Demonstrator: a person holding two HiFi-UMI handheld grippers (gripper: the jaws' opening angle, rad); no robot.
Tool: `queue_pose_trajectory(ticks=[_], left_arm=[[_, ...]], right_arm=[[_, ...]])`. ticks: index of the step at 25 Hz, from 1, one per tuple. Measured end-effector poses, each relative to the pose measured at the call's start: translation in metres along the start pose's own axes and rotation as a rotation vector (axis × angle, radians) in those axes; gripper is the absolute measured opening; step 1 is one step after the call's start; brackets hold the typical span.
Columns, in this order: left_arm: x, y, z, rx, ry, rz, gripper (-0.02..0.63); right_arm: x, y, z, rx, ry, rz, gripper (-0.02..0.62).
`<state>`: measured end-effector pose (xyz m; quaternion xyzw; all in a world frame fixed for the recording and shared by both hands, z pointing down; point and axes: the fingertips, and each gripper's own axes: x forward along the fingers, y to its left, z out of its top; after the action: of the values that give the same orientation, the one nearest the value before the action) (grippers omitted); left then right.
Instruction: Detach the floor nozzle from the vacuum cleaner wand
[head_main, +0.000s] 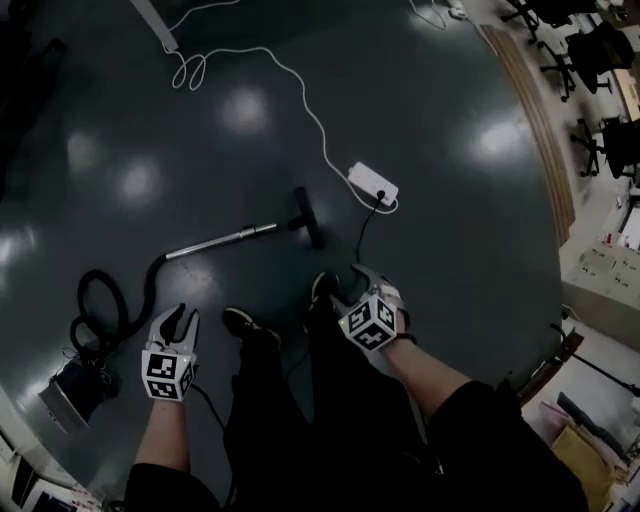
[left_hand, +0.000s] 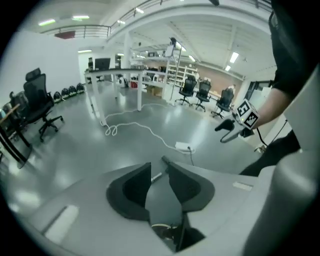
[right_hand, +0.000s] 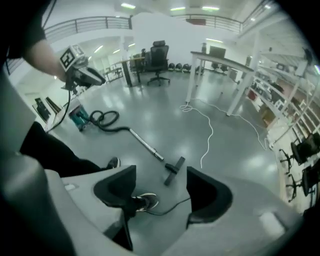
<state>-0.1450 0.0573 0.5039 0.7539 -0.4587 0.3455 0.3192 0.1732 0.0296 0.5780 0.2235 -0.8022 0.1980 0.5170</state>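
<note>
The vacuum lies on the dark floor ahead of the person's feet. Its metal wand (head_main: 222, 240) (right_hand: 145, 145) runs from the black hose (head_main: 100, 300) to the right. The black floor nozzle (head_main: 306, 215) (right_hand: 173, 170) lies just past the wand's end, and a small gap seems to part them. Both grippers hang high above the floor, touching nothing. My left gripper (head_main: 182, 316) (left_hand: 159, 167) has a narrow gap between its jaws, with nothing in it. My right gripper (head_main: 350, 284) (right_hand: 161, 172) stands wide open and empty, with the nozzle far below it.
The vacuum body (head_main: 70, 390) (right_hand: 80, 119) sits at the hose's far end. A white power strip (head_main: 372, 183) (left_hand: 183, 147) and its long white cable (head_main: 300, 90) lie beyond the nozzle. The person's shoes (head_main: 245, 322) stand below the grippers. Office chairs (head_main: 590, 60) and desks edge the floor.
</note>
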Motion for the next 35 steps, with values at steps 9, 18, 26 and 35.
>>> queue_pose_trajectory(ticks=[9,18,26,35], left_arm=[[-0.14,-0.03,0.175,-0.11,-0.447,-0.024,0.117],[-0.208,-0.079,0.163,-0.128,-0.569,-0.176,0.117],[-0.266,-0.114,0.194,-0.109,-0.725,-0.125,0.118],[-0.305,-0.182,0.225,-0.021,-0.834,-0.078,0.059]], right_arm=[[-0.164,0.043,0.174,0.067,-0.345,0.072,0.313],[-0.245,0.121,0.227,0.071,-0.472,0.042,0.313],[-0.301,0.152,0.274,-0.008,-0.632,0.231,0.308],[-0.379,0.161,0.28,-0.047,-0.907,0.576,0.008]])
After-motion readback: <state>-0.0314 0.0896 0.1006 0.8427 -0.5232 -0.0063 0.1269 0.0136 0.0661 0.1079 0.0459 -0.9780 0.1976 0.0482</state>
